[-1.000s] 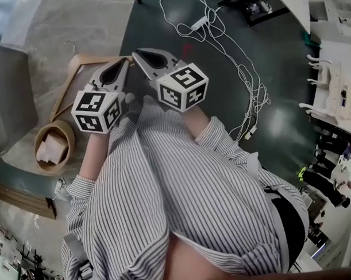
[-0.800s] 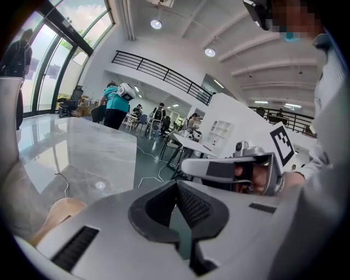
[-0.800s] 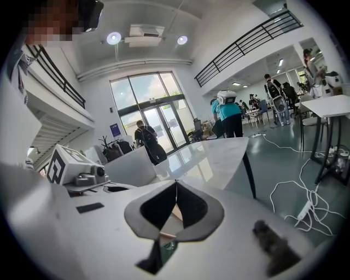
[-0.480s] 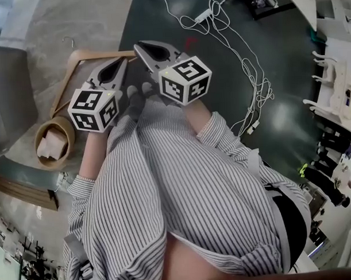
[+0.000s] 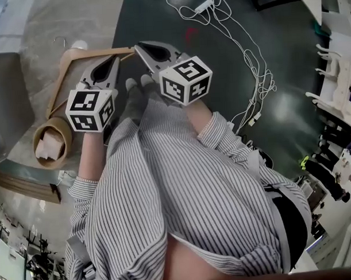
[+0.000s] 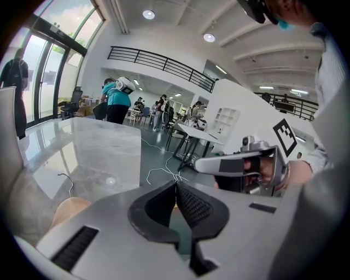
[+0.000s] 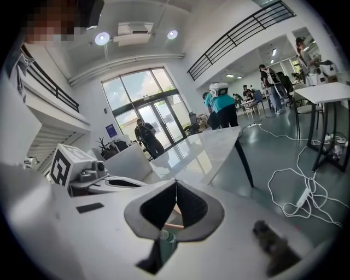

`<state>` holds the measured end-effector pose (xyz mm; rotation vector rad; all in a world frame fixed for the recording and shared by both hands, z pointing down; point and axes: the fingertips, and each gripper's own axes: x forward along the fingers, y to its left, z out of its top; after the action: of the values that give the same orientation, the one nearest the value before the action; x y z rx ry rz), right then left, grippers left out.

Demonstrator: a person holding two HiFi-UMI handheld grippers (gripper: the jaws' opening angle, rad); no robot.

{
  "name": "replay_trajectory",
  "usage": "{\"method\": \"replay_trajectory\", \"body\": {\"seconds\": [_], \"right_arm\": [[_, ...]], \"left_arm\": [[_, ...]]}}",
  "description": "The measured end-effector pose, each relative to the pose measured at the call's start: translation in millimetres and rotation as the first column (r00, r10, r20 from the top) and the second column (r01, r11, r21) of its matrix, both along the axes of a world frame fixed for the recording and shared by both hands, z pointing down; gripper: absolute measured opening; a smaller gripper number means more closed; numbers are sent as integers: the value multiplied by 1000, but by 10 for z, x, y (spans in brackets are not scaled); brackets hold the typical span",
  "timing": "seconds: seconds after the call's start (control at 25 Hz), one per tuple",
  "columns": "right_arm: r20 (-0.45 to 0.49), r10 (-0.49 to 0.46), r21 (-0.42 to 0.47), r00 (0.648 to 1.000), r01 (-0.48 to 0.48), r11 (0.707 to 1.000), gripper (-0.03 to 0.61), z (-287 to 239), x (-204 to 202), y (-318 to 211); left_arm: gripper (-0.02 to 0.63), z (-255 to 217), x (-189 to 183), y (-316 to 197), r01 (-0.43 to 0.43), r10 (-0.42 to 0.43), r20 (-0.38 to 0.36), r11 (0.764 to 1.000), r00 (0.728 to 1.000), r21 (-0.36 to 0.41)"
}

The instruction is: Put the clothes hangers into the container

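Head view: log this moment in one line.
left tool: shut | right tool: shut | wooden hanger: on table by both tips | round container: no hanger inside

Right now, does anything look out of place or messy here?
White cables sprawl in loops across the dark floor, where feet could catch. The wooden hanger lies flat beside the round container; nothing looks damaged.
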<state>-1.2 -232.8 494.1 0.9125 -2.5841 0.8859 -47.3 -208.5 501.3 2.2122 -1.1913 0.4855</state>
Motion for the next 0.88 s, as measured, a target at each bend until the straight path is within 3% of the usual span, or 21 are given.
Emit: {"method": "replay_trajectory", "body": {"seconds": [0.68, 0.88], "right_arm": [[-17, -18, -93, 1000, 16, 995, 15, 467, 111, -19], [-11, -32, -112, 999, 30, 993, 15, 534, 113, -18]], "left_arm": [[12, 444, 152, -86, -76, 83, 120, 995, 989, -62], [14, 594, 169, -46, -75, 87, 117, 992, 989, -104]]}}
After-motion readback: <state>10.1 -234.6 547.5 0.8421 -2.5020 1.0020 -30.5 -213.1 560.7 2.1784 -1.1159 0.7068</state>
